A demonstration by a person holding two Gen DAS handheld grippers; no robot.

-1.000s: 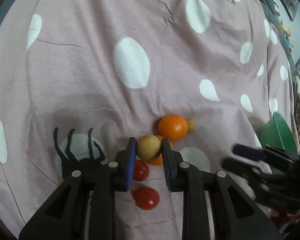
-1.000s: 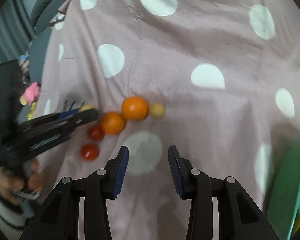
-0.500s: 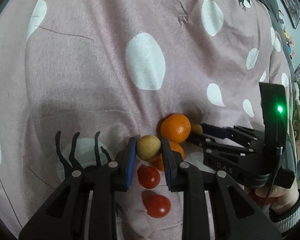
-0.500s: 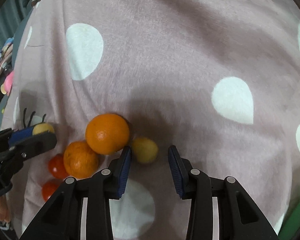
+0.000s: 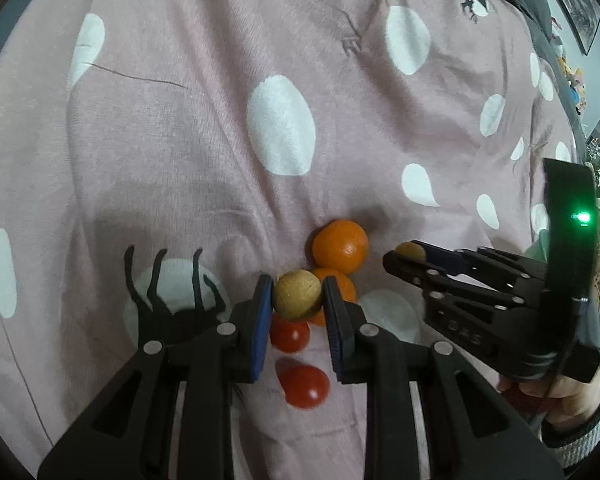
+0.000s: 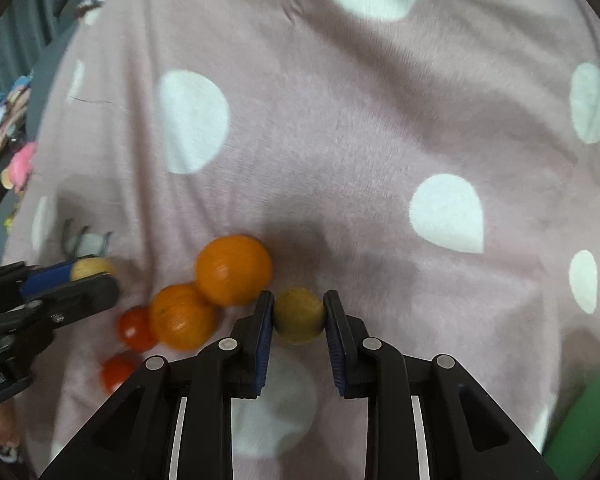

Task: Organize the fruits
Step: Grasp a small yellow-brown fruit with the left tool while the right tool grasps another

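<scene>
A tan, cork-coloured round fruit (image 5: 297,295) sits pinched between the blue pads of my left gripper (image 5: 297,300), both pads pressed against its sides, held just above the cluster on the cloth. A second, yellower round fruit (image 6: 299,315) is clamped the same way in my right gripper (image 6: 299,320), its pads flush against either side; in the left wrist view only the top of that fruit (image 5: 410,249) shows past the right gripper's tip (image 5: 404,260).

Between my two grippers lie the remaining fruits. Two oranges touch one another: the upper orange (image 6: 233,269) is just beside the left pad of my right gripper, and the lower orange (image 6: 182,316) rests against it, down and to the left. In the left wrist view the lower orange (image 5: 334,292) is partly hidden behind the tan fruit I hold, with the upper orange (image 5: 341,245) beyond it. Two red tomatoes lie nearer me: the near tomato (image 5: 305,386) sits alone on the cloth between my left gripper's fingers, and the far tomato (image 5: 289,334) lies just under the tan fruit, close to the lower orange.

Everything rests on a pink blanket (image 5: 180,140) patterned with white spots, with a black spider-like print (image 5: 172,300) beside my left gripper. A green container's edge (image 6: 580,420) shows at the lower right of the right wrist view, blurred.
</scene>
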